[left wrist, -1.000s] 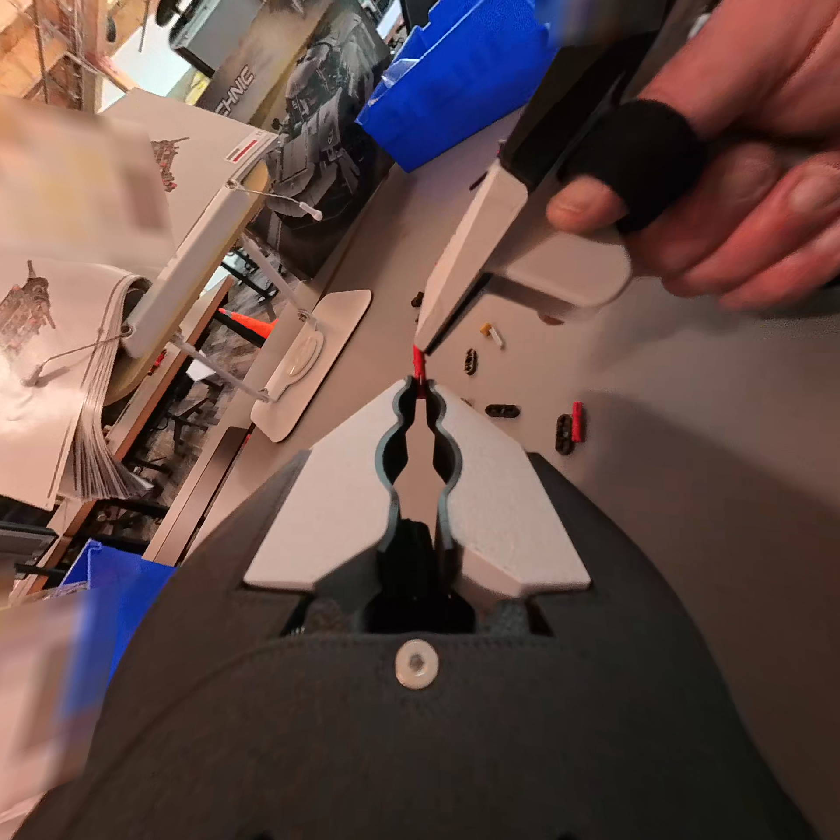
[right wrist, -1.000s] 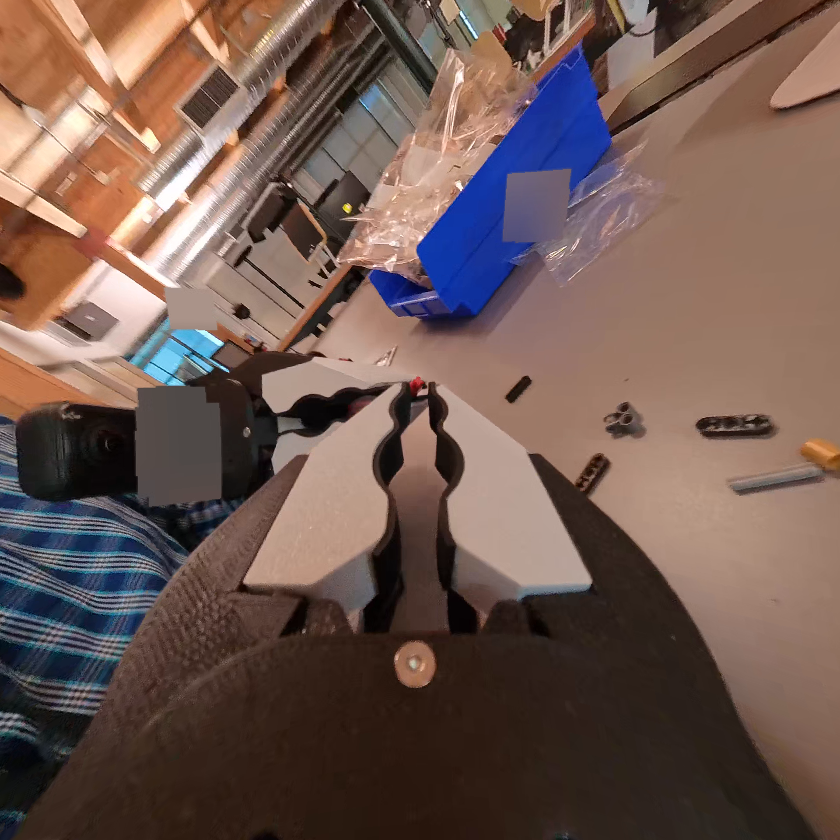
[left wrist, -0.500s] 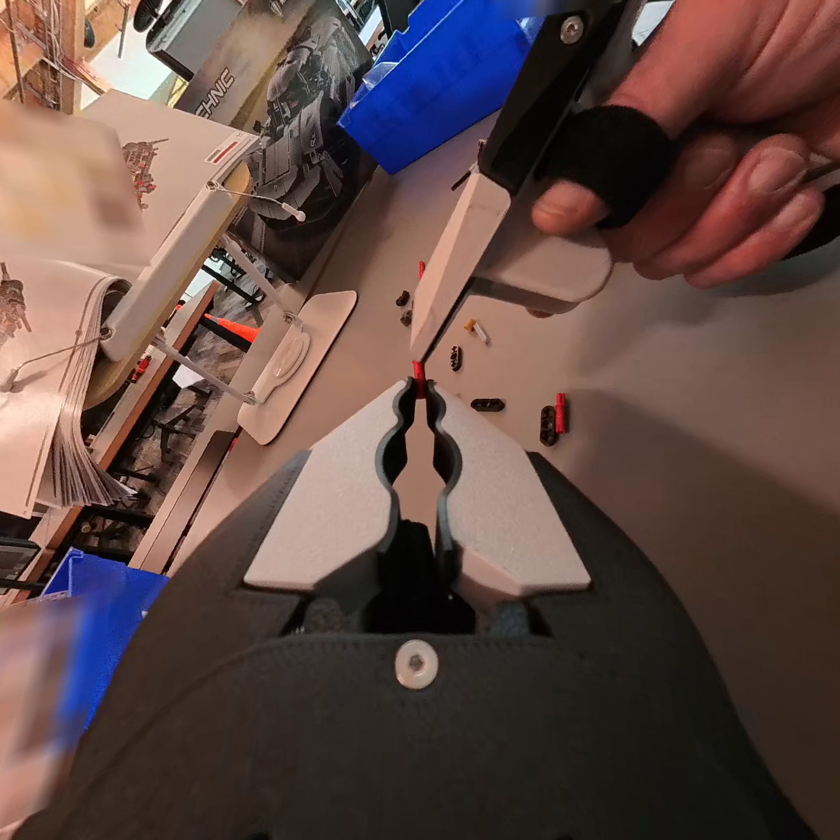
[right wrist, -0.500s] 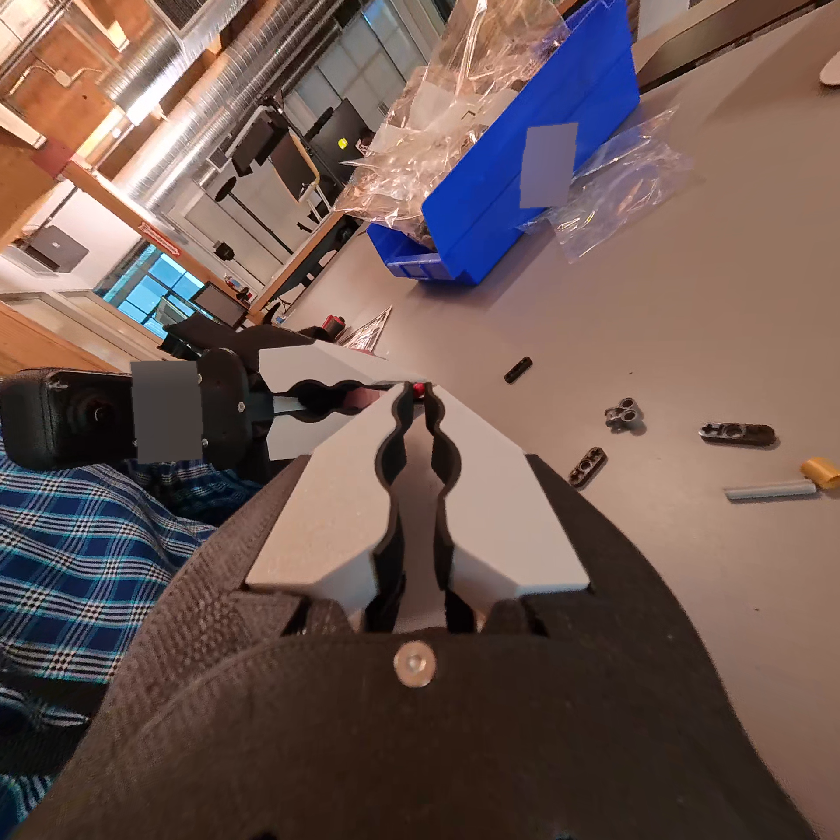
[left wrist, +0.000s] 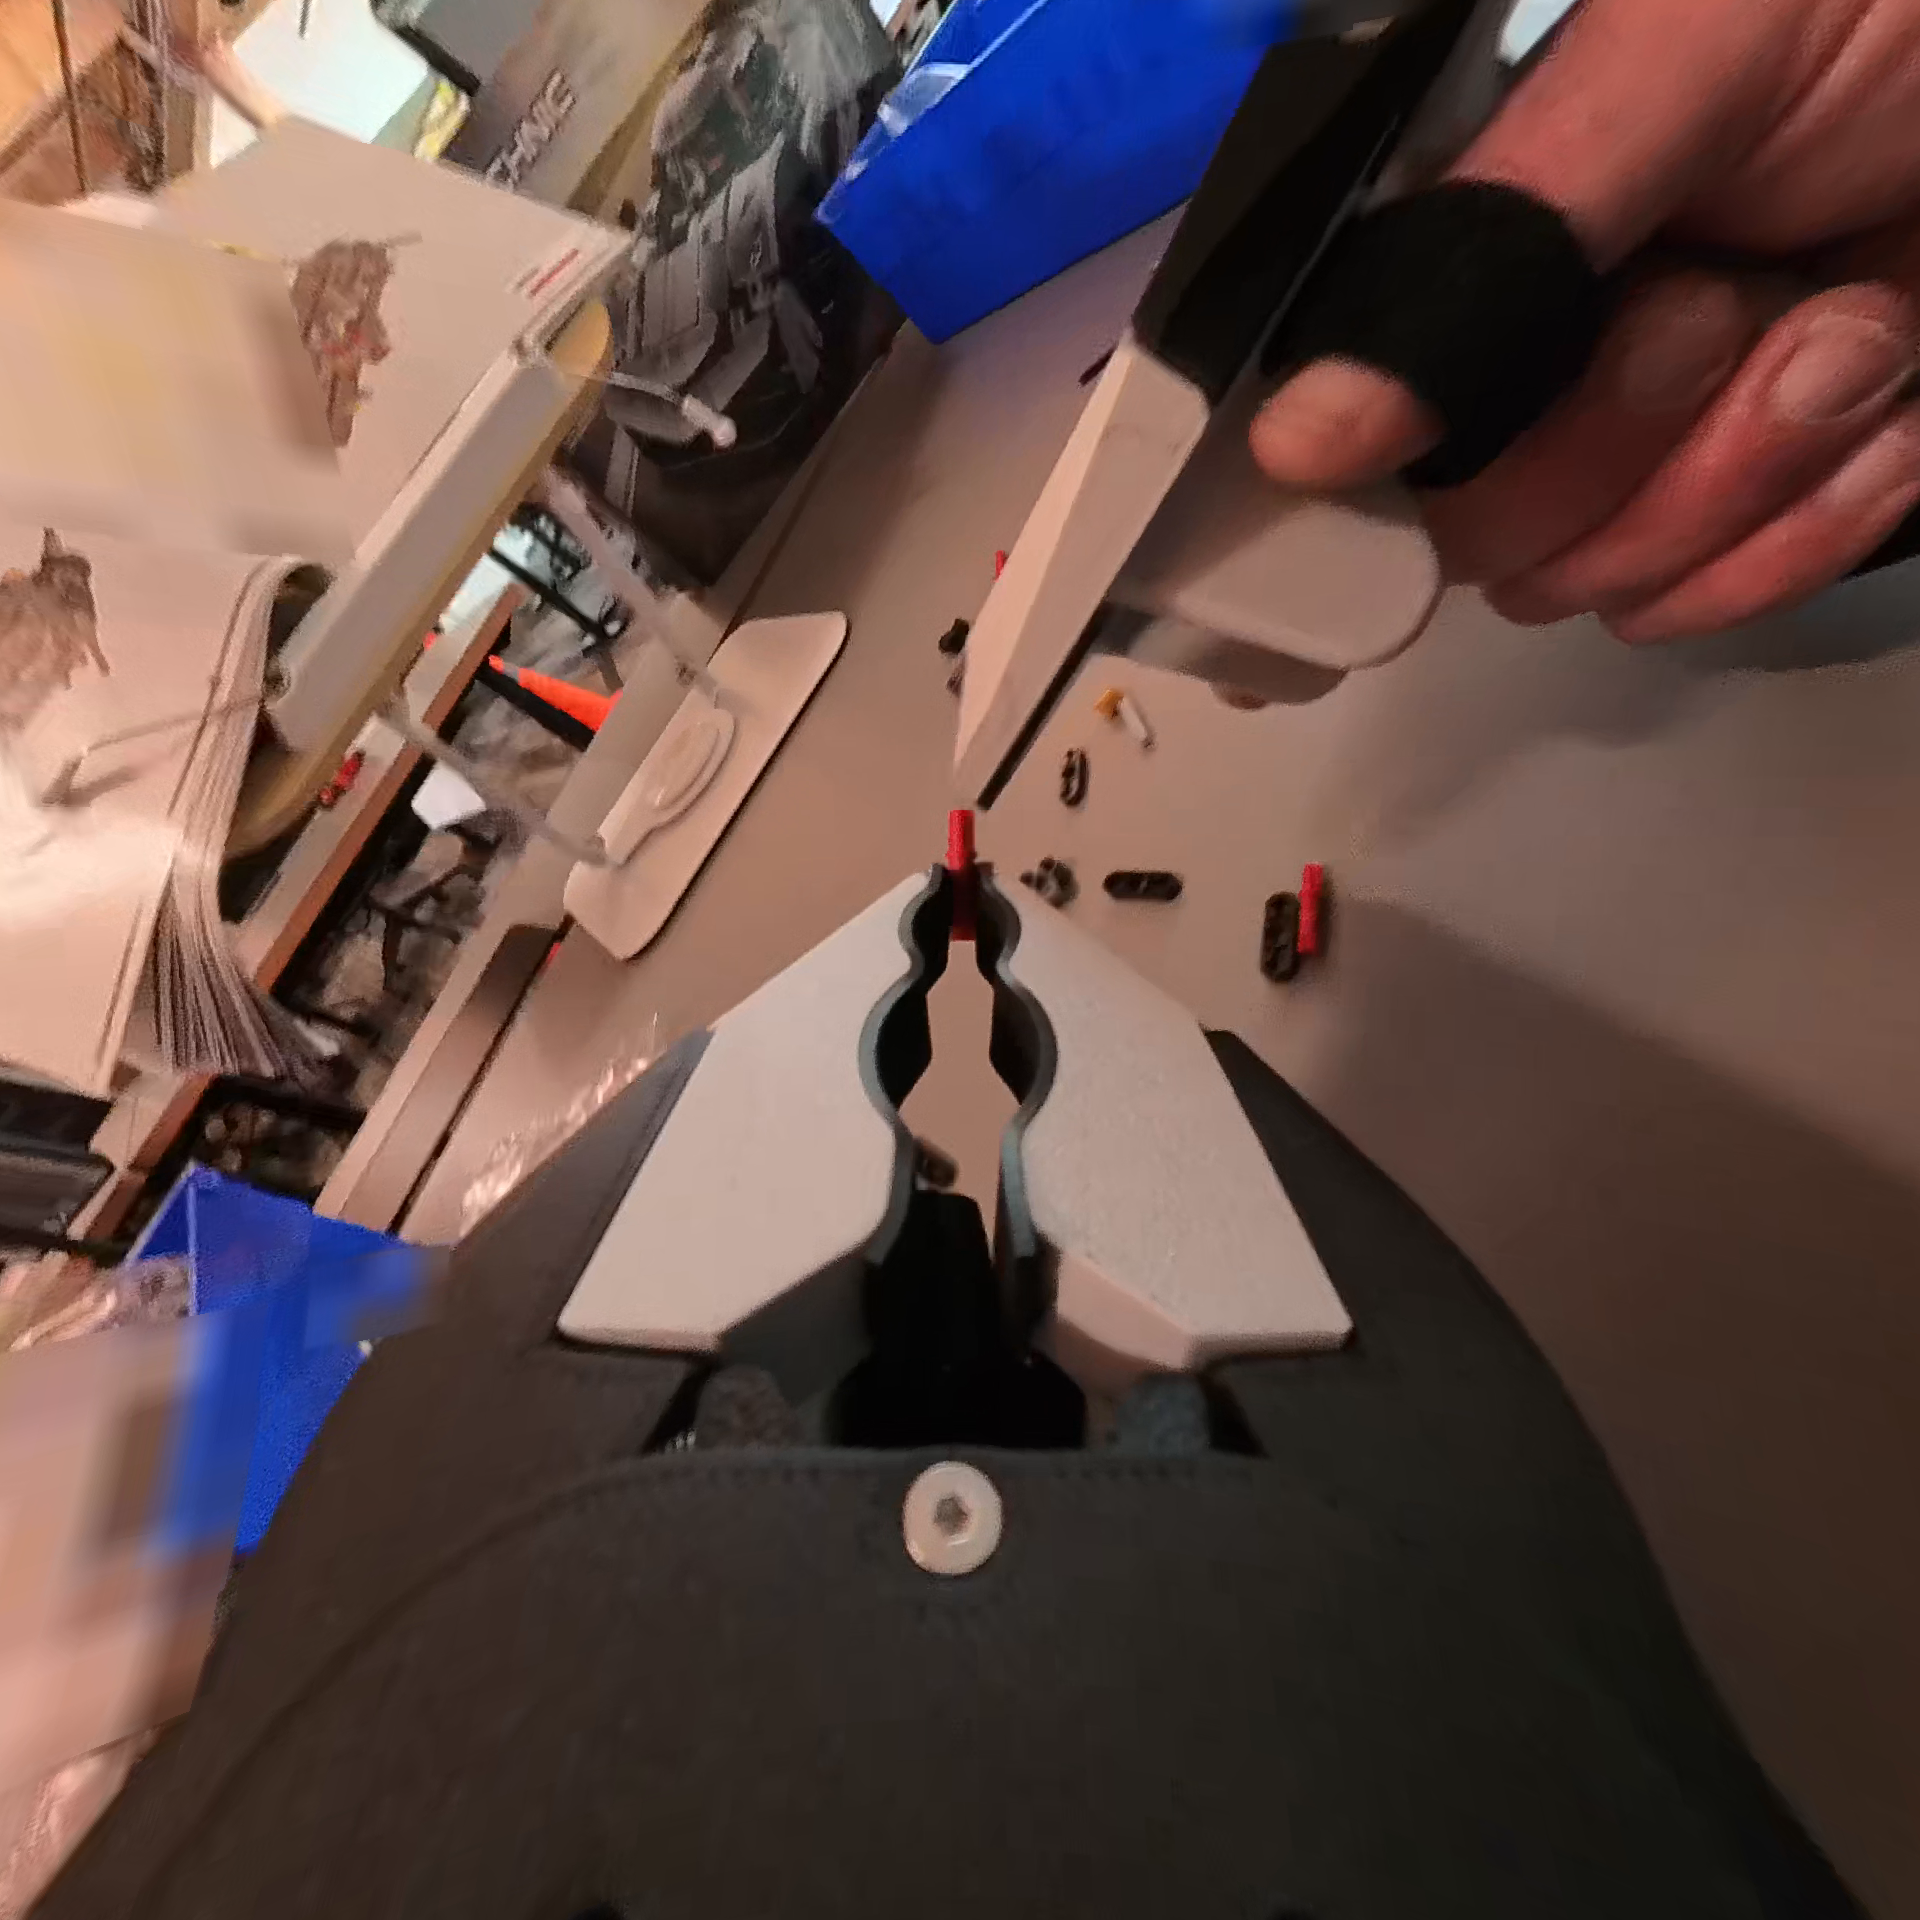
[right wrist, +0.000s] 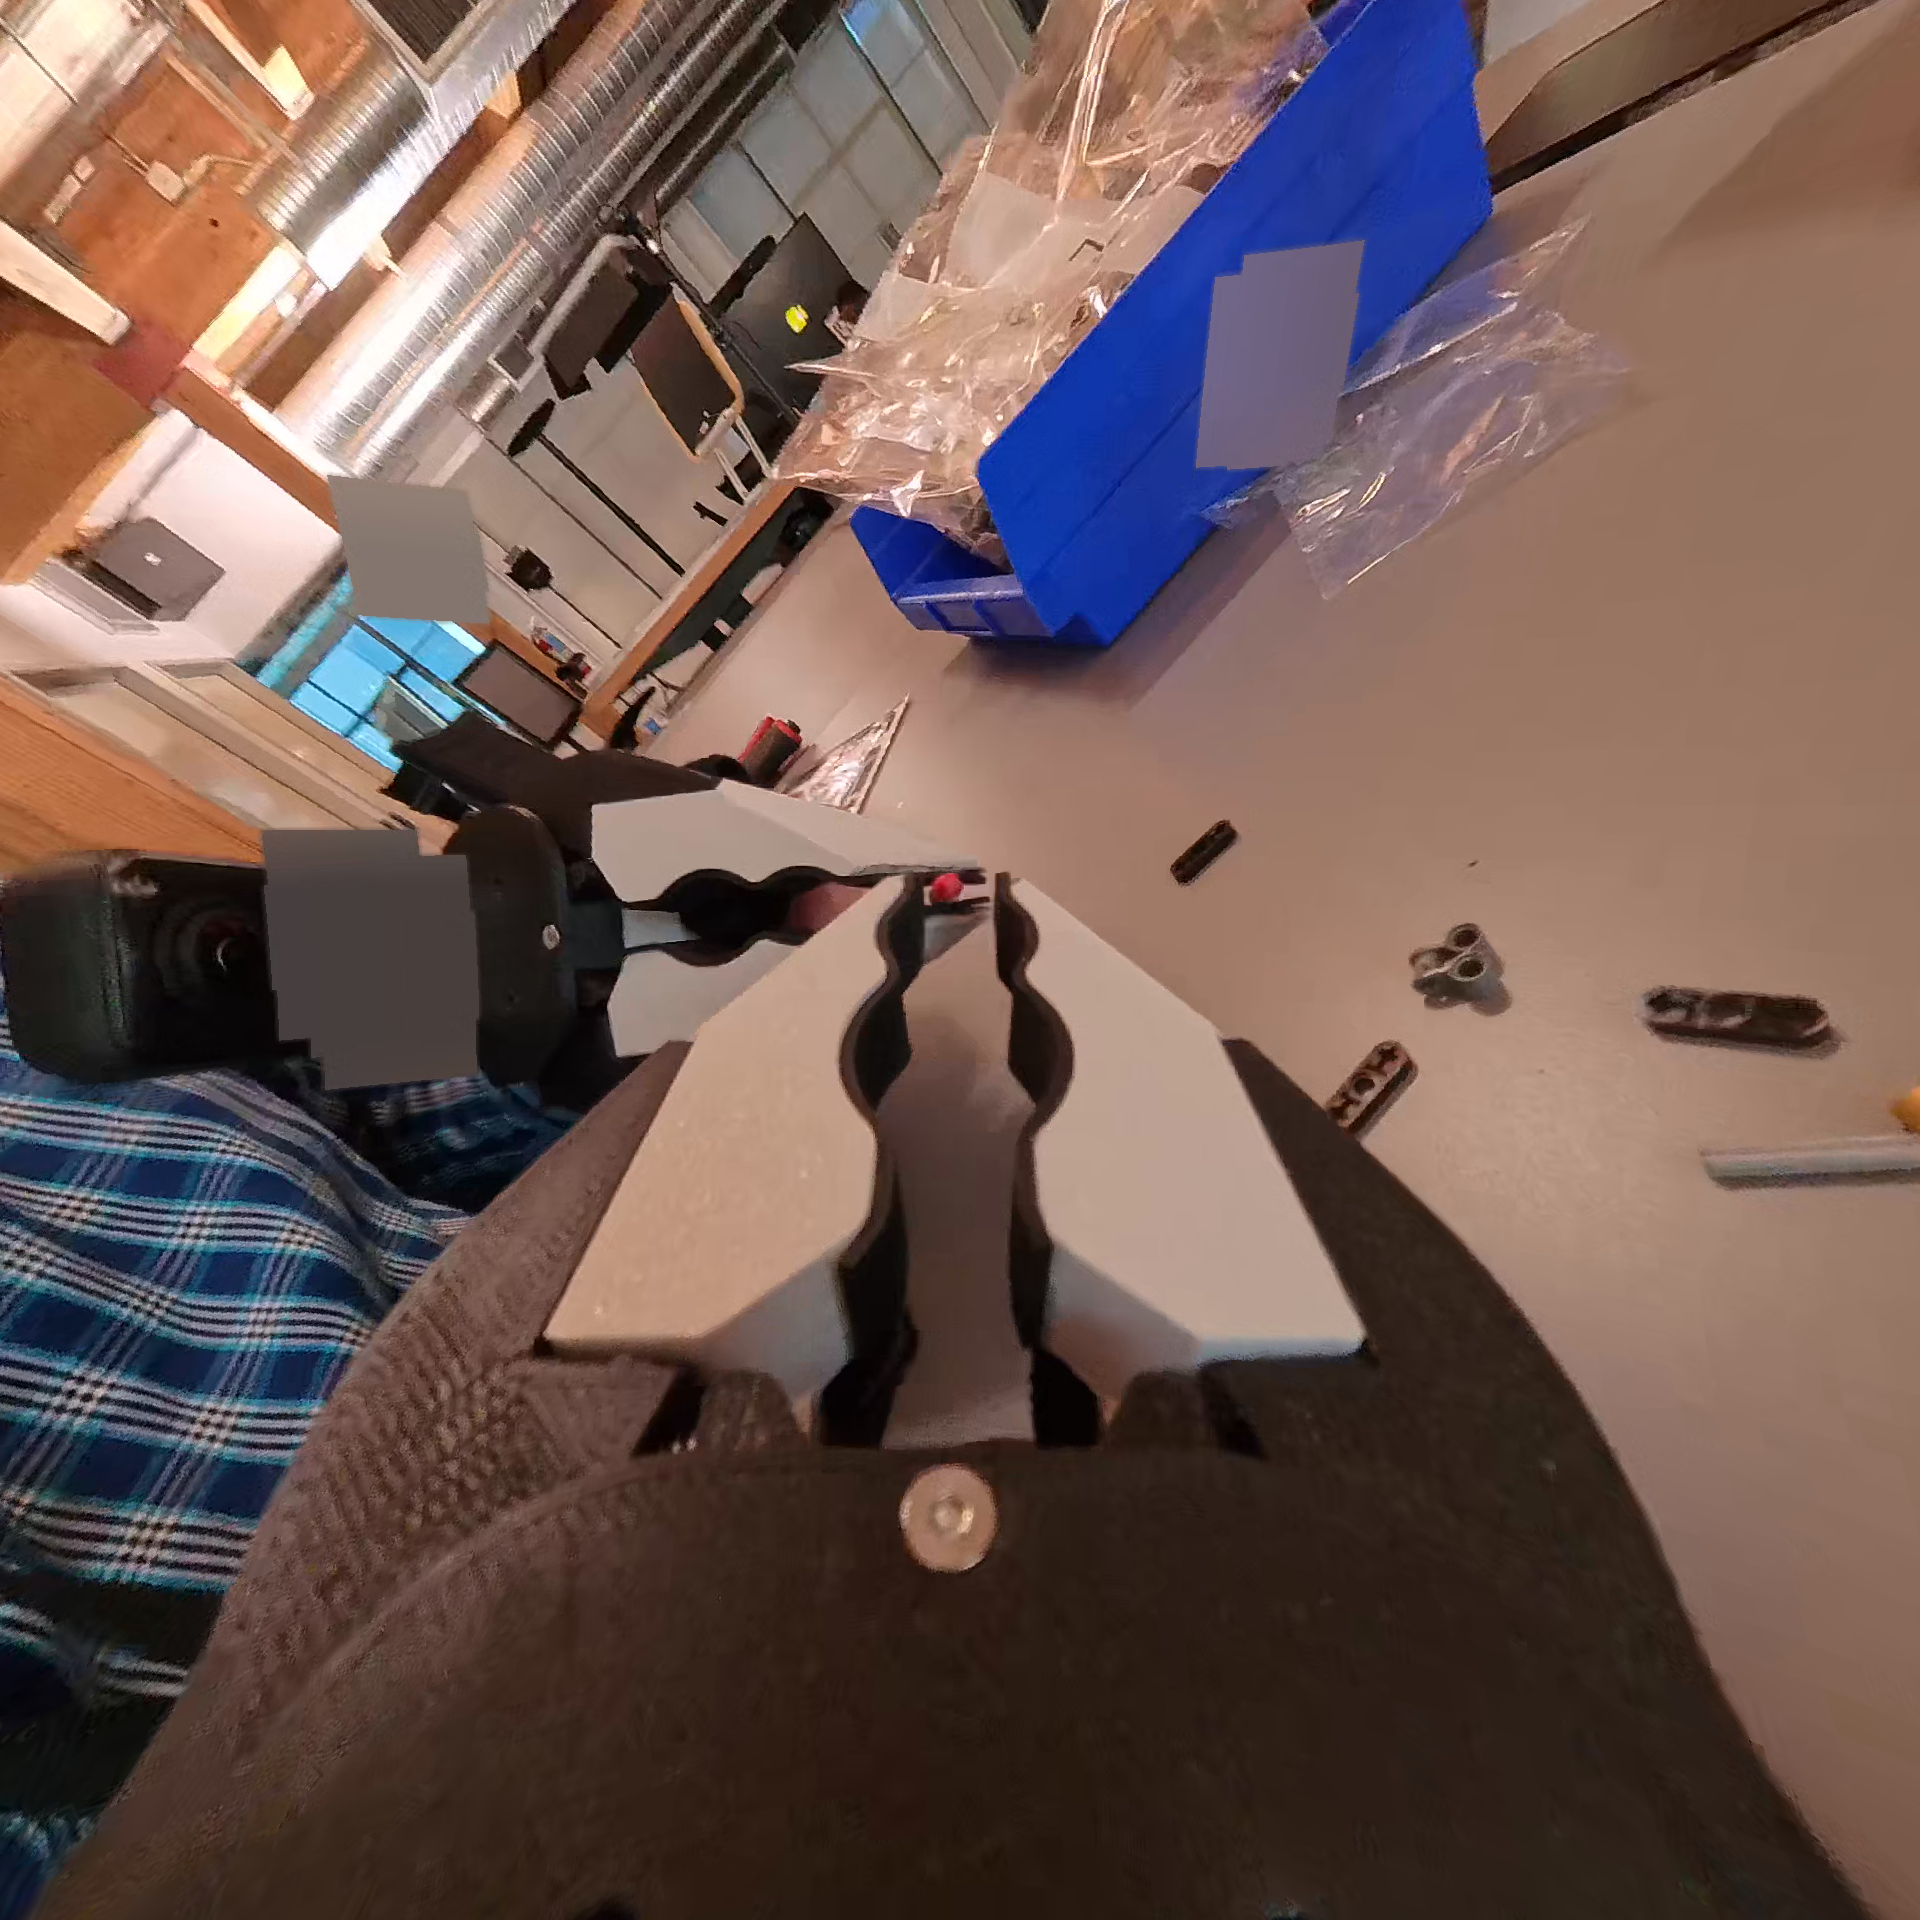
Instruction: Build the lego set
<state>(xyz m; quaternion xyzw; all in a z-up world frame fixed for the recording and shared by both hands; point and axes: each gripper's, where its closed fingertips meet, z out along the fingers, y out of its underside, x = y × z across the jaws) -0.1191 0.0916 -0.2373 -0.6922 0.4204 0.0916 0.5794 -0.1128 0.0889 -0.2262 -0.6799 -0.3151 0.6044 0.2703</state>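
Left gripper (left wrist: 961, 902) pinches a slim red plastic pin (left wrist: 960, 862).

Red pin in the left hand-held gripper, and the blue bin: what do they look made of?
The red pin, pinched at the tips of the left hand-held gripper, looks like hard moulded plastic: uniform colour, crisp edges. The blue bin also looks like rigid plastic, smooth and slightly glossy, with straight moulded walls.
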